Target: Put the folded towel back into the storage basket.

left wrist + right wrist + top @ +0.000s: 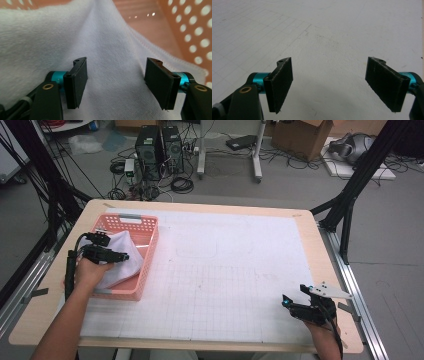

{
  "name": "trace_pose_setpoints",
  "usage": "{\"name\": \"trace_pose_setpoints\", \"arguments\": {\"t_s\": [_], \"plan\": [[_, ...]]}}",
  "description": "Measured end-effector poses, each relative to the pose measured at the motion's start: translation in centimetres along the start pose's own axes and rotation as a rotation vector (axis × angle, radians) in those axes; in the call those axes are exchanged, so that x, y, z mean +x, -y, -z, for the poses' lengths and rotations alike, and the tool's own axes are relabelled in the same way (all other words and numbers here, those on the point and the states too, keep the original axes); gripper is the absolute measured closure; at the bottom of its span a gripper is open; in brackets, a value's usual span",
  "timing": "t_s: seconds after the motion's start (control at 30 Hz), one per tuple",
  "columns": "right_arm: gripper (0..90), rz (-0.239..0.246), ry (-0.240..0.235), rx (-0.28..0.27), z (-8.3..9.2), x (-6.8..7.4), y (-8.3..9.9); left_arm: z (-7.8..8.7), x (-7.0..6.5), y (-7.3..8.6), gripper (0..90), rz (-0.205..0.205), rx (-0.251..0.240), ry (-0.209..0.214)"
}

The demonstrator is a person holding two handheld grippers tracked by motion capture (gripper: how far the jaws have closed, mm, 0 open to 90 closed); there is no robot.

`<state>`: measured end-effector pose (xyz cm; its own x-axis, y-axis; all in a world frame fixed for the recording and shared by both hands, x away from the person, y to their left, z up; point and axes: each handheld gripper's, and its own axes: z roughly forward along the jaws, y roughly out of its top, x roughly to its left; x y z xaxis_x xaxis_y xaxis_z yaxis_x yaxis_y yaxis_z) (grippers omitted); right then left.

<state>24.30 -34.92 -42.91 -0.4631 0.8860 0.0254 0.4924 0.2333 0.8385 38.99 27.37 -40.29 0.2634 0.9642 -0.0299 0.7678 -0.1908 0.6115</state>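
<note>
Left gripper, table's 9 o'clock: jaws spread wide, pads clear of cloth, poised over white towel bunched inside the pink basket. The towel's raised fold runs between the jaws in the left gripper view. Judgement: sink onto that ridge, pinch thick fabric, avoid basket wall. Right gripper, 5 o'clock: jaws apart, empty, over the white mat.

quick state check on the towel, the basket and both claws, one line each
white towel: bunched up in a ridge inside the basket, not gripped
pink basket: upright on the table's left side, holding the towel
left claw: open, jaws either side of the towel's fold
right claw: open, nothing between its jaws, over the white mat
</note>
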Motion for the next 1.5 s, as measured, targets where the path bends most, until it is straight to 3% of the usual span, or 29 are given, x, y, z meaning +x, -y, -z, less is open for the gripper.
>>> {"name": "trace_pose_setpoints", "arguments": {"t_s": [0.13,0.27,0.47,0.6,0.67,0.7,0.77,0.83,0.9,0.93,0.97,1.0,1.03,1.07,1.1,1.17,1.2,1.3,1.33,1.43,1.5], "plan": [[21.0,-0.004,0.003,-0.001,0.1,-0.1,0.0,-0.8,-0.5,0.0,32.1,-0.025,0.021,-0.005],[21.0,-0.007,0.003,0.000,0.2,-0.1,0.1,-1.0,-0.5,0.1,33.0,-0.044,0.016,0.027],[21.0,-0.006,0.002,-0.002,0.1,-0.1,0.1,-1.1,-0.7,0.2,35.1,-0.104,0.004,0.141],[21.0,-0.005,0.005,-0.002,0.2,-0.2,0.0,-1.0,-1.0,0.3,37.9,-0.165,-0.008,0.271],[21.0,-0.007,0.005,-0.002,0.1,-0.2,0.0,-0.9,-1.1,0.4,37.8,-0.206,-0.013,0.298],[21.0,-0.007,0.006,0.000,0.1,-0.2,0.1,-0.8,-1.1,0.4,37.2,-0.203,-0.025,0.302],[21.0,-0.005,0.004,-0.001,0.1,-0.2,0.0,-0.3,-0.8,0.2,36.9,-0.167,-0.079,0.296],[21.0,-0.005,0.003,-0.003,0.1,-0.2,0.0,0.4,-0.2,0.0,33.2,-0.097,-0.144,0.245],[21.0,-0.007,0.005,0.001,0.1,-0.2,0.1,1.3,0.8,-0.1,34.4,-0.020,-0.191,0.129],[21.0,-0.007,0.006,0.000,0.1,-0.2,0.1,1.3,0.8,-0.1,34.4,-0.020,-0.191,0.129],[21.0,-0.007,0.006,0.000,0.1,-0.2,0.1,1.7,1.5,0.0,34.4,0.036,-0.196,0.065],[21.0,-0.006,0.005,0.002,0.1,-0.2,0.1,1.7,2.3,0.1,39.8,0.092,-0.158,0.020],[21.0,-0.006,0.005,0.002,0.1,-0.2,0.1,1.7,2.3,0.1,38.8,0.092,-0.158,0.020],[21.0,-0.005,0.003,0.006,0.0,-0.1,0.1,1.0,2.4,0.1,38.8,0.075,-0.100,0.022],[21.1,-0.002,0.003,0.007,-0.1,-0.1,0.1,0.6,2.2,0.1,37.8,0.071,-0.079,0.027],[21.0,0.001,0.000,0.008,-0.2,0.0,0.1,0.1,2.0,0.1,36.9,0.065,-0.061,0.041],[21.0,0.004,0.000,0.012,-0.2,0.1,0.0,-0.9,1.5,0.0,36.3,0.038,-0.036,0.059],[21.0,0.010,0.003,0.016,-0.2,0.1,0.1,-1.6,1.0,-0.1,34.8,0.007,-0.053,0.039],[21.0,0.007,0.003,0.015,-0.1,0.0,0.1,-1.9,0.9,-0.2,34.9,0.008,-0.080,0.053],[21.0,0.001,0.004,0.013,-0.1,-0.1,0.1,-2.1,0.8,-0.2,36.8,-0.009,-0.096,0.080],[21.1,-0.001,0.001,0.014,-0.3,-0.1,0.0,-2.1,0.7,-0.1,40.2,-0.047,-0.118,0.171]]}}
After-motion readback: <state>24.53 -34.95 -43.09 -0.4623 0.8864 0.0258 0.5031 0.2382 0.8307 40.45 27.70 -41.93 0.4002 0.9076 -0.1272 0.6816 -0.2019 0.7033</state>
